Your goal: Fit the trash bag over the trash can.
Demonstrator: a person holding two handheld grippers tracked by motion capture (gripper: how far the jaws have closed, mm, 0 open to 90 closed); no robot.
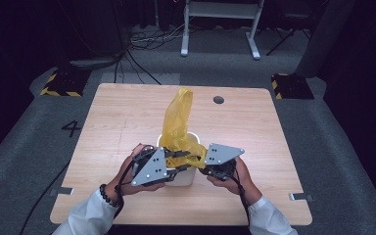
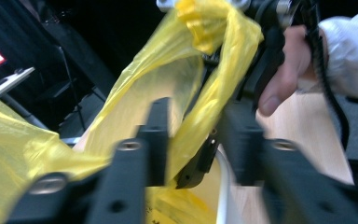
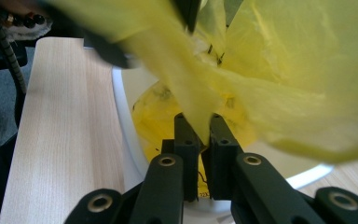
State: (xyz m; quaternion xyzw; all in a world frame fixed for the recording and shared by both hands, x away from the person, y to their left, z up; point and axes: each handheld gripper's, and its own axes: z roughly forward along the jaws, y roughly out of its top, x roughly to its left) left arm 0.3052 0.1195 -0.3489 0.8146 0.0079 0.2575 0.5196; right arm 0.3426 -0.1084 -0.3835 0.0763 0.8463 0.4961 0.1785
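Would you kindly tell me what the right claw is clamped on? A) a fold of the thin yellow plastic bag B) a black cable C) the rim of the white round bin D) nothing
A: in the right gripper view the right claw pinches a fold of the thin yellow plastic bag above the white round bin.

White sleeves (image 1: 94,213); dark bead bracelet (image 1: 107,195) at left wrist; black tongs (image 3: 199,140), grey three-cornered plates (image 1: 151,166), black cables.
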